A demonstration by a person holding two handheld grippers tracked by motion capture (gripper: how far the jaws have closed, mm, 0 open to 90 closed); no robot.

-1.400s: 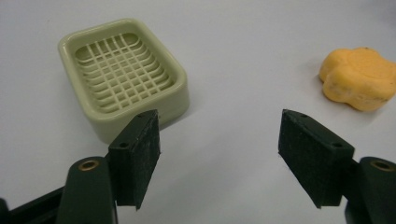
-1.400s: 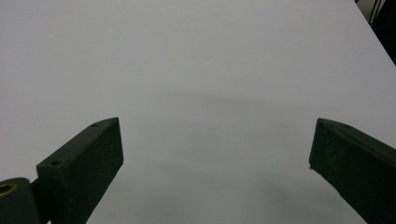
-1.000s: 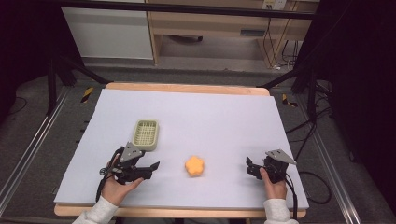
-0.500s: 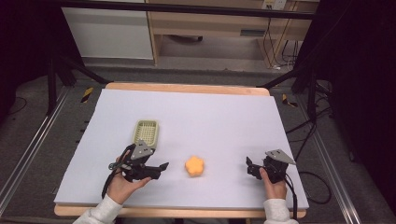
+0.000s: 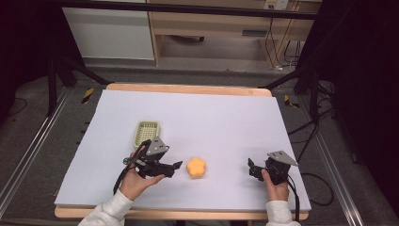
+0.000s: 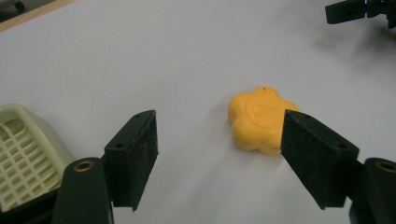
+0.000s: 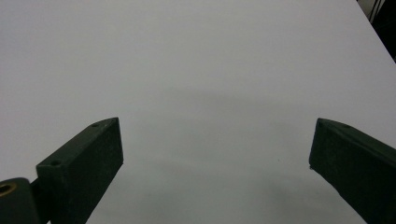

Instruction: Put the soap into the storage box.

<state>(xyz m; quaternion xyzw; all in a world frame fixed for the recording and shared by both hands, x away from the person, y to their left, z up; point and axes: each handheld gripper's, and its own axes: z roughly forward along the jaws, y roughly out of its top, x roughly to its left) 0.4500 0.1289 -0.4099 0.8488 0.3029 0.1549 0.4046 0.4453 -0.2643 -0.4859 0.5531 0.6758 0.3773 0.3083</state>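
While fingers gape, orange soap ahead, untouched

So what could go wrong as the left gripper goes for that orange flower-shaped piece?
The left gripper has just been opening, nothing between its jaws; the orange flower-shaped piece sits off toward one pad, so it might get nudged away rather than straddled. The cream basket lies close beside the other pad and could be bumped.

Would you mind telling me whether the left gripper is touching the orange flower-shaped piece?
Apart. In the high view, bare white table shows between the left gripper and the orange piece; its jaws have just been opening, with nothing between them.
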